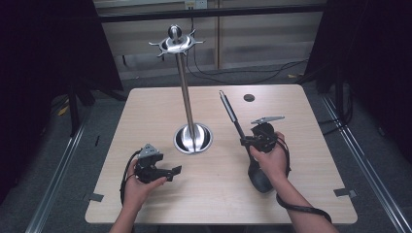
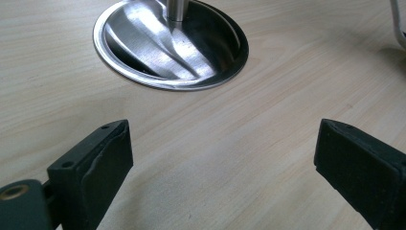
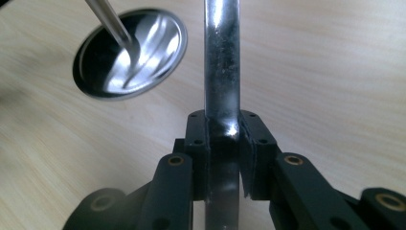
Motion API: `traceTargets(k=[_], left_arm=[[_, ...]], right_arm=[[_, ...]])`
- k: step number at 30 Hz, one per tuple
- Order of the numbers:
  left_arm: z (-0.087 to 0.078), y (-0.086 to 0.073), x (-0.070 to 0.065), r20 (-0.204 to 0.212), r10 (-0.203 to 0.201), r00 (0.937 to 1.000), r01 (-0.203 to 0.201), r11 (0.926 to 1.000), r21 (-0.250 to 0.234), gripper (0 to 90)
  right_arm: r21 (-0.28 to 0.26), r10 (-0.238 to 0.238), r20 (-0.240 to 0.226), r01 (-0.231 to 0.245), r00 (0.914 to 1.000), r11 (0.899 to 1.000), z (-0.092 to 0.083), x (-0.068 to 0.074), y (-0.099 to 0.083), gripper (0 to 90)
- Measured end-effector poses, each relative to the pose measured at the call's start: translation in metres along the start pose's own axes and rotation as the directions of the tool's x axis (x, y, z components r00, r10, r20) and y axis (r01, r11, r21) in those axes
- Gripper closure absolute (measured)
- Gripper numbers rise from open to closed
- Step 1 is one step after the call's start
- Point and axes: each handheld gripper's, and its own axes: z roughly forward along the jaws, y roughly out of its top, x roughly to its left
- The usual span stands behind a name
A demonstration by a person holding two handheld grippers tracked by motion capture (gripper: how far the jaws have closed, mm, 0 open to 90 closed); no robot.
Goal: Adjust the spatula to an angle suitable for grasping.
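Item one: a long kitchen utensil (image 1: 243, 136), steel handle with a black head, which I am holding in the right gripper (image 1: 248, 141). It is lying toward the right half of the table (image 1: 311, 145), its looped handle tip pointing at the far edge and its dark head nearest the near edge. In the right gripper view the jaws are clamping the polished handle (image 3: 221, 72) from both sides, pads pressing flush against it.

Item two: the left gripper (image 1: 176, 170), which I am keeping over bare wood near the near-left corner. Its jaws are standing wide apart with nothing between them, and the left gripper view is looking toward the round base (image 2: 171, 45).

Item three: a tall steel hanging stand (image 1: 185, 87), upright at the table's middle, hooked crown on top.

Handling, as I am judging it: the utensil looks rigid, fairly light, head-heavy. The glossy shaft is probably slippery and may twist in the pads. I am favouring a hold on the shaft just above the head, leaving the loop free for a hook.
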Motion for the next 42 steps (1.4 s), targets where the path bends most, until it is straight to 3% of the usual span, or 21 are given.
traceTargets(k=[3, 8, 11, 17, 24, 28, 34, 37, 42], left_arm=[[0.0, 0.0, -0.001, -0.002, 0.001, 1.0, -0.001, 1.0, -0.001, 6.0], [0.0, 0.001, -0.002, 0.002, 0.007, 1.0, -0.007, 1.0, 0.001, 6.0], [-0.001, 0.002, -0.002, 0.015, 0.004, 0.9999, -0.004, 0.9999, -0.012, 6.0], [-0.001, 0.006, -0.008, 0.054, -0.038, 0.9978, 0.041, 0.9974, -0.058, 6.0], [-0.001, 0.013, -0.018, 0.09, -0.027, 0.9956, 0.036, 0.9947, -0.096, 6.6], [0.003, 0.017, -0.024, 0.135, -0.046, 0.9898, 0.06, 0.9925, -0.106, 6.7], [0.01, 0.029, -0.047, 0.179, -0.018, 0.9836, 0.043, 0.9893, -0.139, 9.3], [0.017, 0.042, -0.063, 0.216, -0.002, 0.9765, 0.039, 0.9846, -0.17, 11.1], [0.028, 0.052, -0.075, 0.253, -0.004, 0.9675, 0.053, 0.9813, -0.185, 15.6]], right_arm=[[-0.05, -0.003, -0.004, 0.003, 1.0, 0.999, -0.007, 0.001, 0.002, 75.8], [-0.089, -0.006, -0.015, 0.004, 0.9999, 0.996, -0.012, 0.002, 0.002, 75.7], [-0.15, 0.007, -0.051, -0.015, 0.9987, 0.989, -0.018, 0.0, 0.001, 75.7], [-0.215, -0.004, -0.069, -0.011, 0.9976, 0.977, -0.028, 0.003, 0.003, 75.7], [-0.274, 0.0, -0.092, -0.025, 0.9958, 0.961, -0.036, 0.002, 0.004, 75.7], [-0.303, -0.001, -0.104, -0.031, 0.9945, 0.952, -0.042, 0.003, 0.005, 75.7], [-0.339, -0.009, -0.106, -0.028, 0.9943, 0.94, -0.047, 0.009, 0.006, 75.7], [-0.368, -0.027, -0.102, -0.012, 0.9944, 0.93, -0.049, 0.013, 0.007, 75.7], [-0.382, -0.028, -0.094, -0.01, 0.9952, 0.924, -0.05, 0.019, 0.006, 75.6]])
